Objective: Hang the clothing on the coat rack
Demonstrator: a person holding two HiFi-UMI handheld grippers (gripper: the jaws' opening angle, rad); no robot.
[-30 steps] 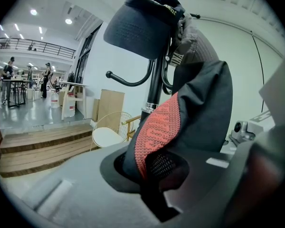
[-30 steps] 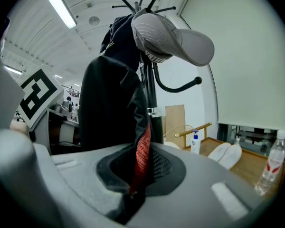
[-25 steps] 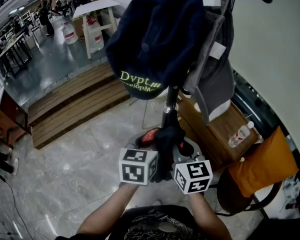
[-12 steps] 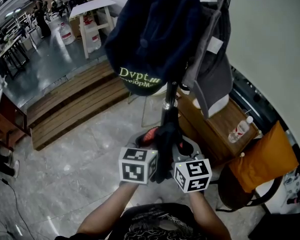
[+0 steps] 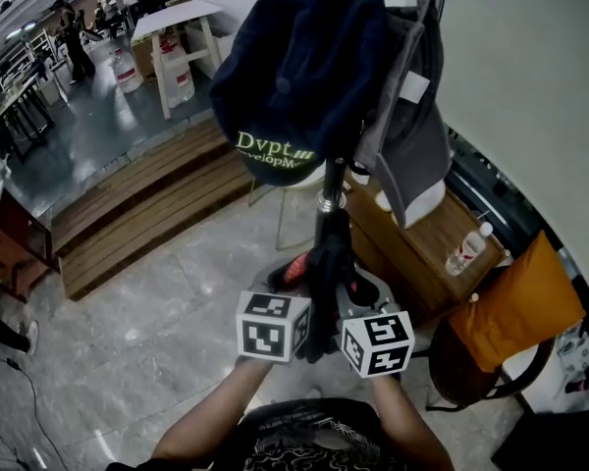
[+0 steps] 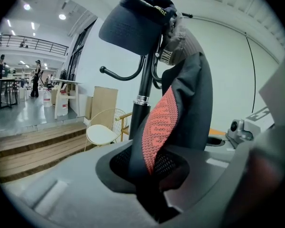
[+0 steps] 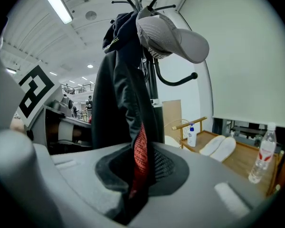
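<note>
A black garment with red mesh lining [image 6: 159, 127] rises from both grippers beside the coat rack pole [image 5: 326, 214]. My left gripper [image 6: 152, 179] is shut on its lower part. My right gripper [image 7: 134, 177] is shut on the same garment [image 7: 118, 103], close beside the left. In the head view the two marker cubes sit side by side below the garment [image 5: 326, 268]. A navy cap [image 5: 294, 67] and a grey cap [image 5: 412, 135] hang on the rack's hooks. The garment's top reaches up under the caps; whether it rests on a hook is hidden.
A low wooden cabinet [image 5: 412, 253] with a water bottle [image 5: 468, 251] stands right of the rack, with an orange cushion [image 5: 515, 312] on a chair nearer me. Wooden steps [image 5: 137, 204] lie to the left. A white round chair [image 6: 100, 132] stands behind the pole. The wall is close on the right.
</note>
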